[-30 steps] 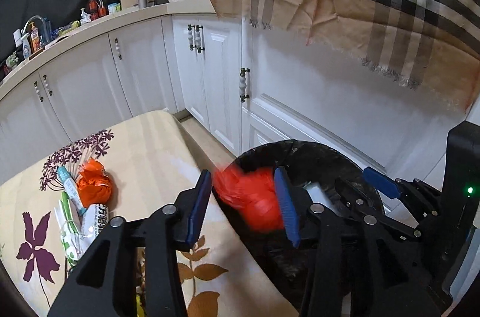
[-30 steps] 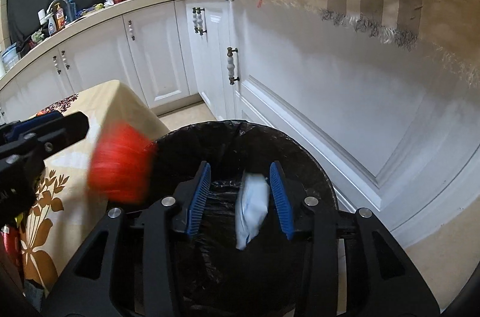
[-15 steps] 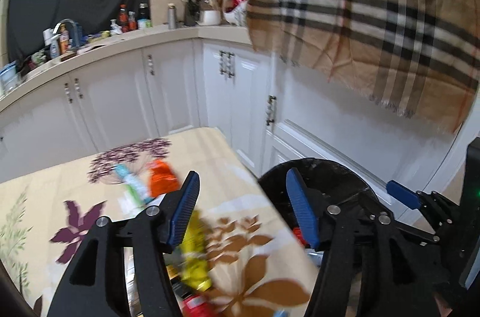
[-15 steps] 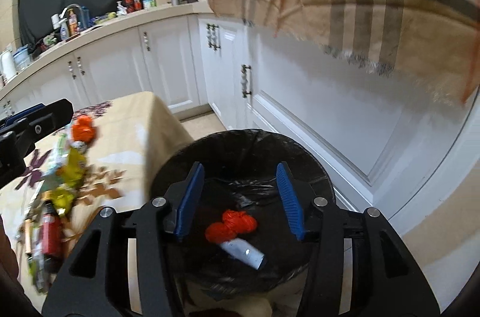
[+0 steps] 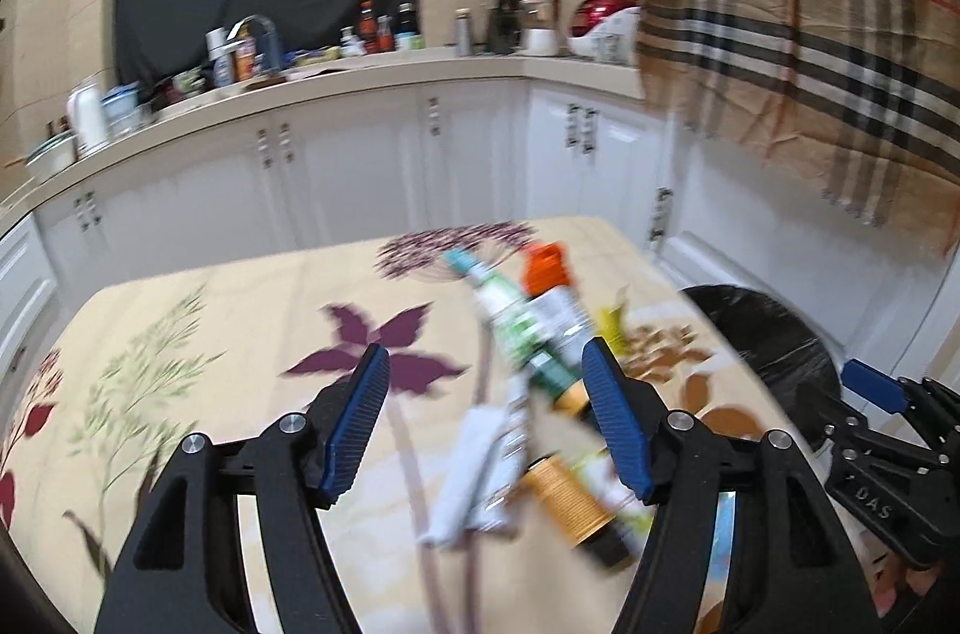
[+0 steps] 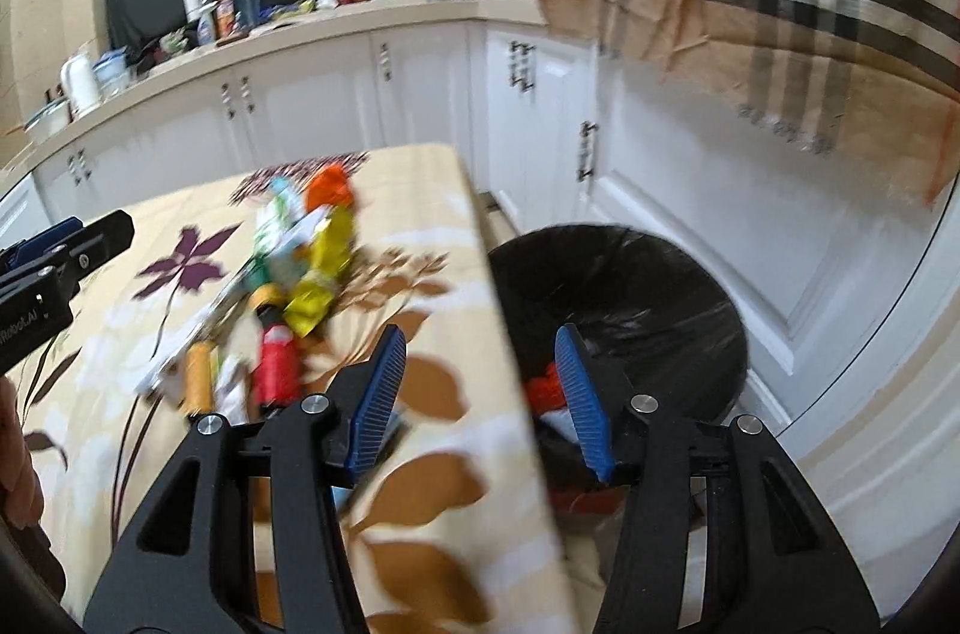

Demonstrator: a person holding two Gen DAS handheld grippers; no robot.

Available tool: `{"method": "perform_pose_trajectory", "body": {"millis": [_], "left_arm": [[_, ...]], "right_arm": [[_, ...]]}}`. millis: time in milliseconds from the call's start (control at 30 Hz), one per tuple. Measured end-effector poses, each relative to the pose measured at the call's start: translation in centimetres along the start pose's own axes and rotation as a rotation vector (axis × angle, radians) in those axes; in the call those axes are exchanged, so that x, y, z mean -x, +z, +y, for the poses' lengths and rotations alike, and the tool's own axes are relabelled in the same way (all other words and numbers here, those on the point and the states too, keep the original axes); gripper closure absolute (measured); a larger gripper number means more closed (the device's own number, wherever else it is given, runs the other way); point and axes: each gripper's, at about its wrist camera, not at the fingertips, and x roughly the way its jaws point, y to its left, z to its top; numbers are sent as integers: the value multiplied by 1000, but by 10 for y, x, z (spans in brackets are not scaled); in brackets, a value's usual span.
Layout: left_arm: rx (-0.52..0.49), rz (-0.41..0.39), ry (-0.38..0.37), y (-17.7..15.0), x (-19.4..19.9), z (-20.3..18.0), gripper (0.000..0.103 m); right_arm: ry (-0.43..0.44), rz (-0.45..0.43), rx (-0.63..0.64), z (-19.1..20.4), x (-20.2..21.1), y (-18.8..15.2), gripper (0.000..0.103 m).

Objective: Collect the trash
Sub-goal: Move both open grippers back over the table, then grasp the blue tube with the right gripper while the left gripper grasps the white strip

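Note:
A pile of trash lies on the flowered table: an orange wrapper (image 5: pixel 543 268), a green-and-white tube (image 5: pixel 510 328), a brown can (image 5: pixel 564 490), a white wrapper (image 5: pixel 474 472). In the right wrist view I see a yellow packet (image 6: pixel 327 262) and a red bottle (image 6: pixel 276 364) too. My left gripper (image 5: pixel 480 424) is open and empty above the pile. My right gripper (image 6: pixel 480 394) is open and empty over the table's right edge. The black-lined bin (image 6: pixel 630 286) beside the table holds red trash (image 6: pixel 543 388).
White cabinets (image 5: pixel 360 178) and a cluttered counter (image 5: pixel 300 64) run behind the table (image 5: pixel 210 334). A plaid cloth (image 5: pixel 810 34) hangs at the right above a white door. The bin (image 5: pixel 774 340) stands on the floor at the table's right end.
Both grippers let go of their trash into the bin and swung left, back over the table. The left one now faces the pile.

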Motion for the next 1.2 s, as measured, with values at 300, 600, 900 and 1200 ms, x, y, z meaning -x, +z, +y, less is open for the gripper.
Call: {"method": "perform_pose_trajectory", "body": {"millis": [300,600,900,1200], "left_arm": [[43,24,110,-34,14,52,37],[91,61,125,-54,14,76,37],[82,79,79,-57,9,60,37],[48,118,41,-57,-3,41,37]], "right_arm": [[24,102,57,41,-9,-27,52],[15,170,79,51,-21,-41,53],[7,166,76,41,-20,-40,79],[47,151,61,34,-19,-38,87]]}}
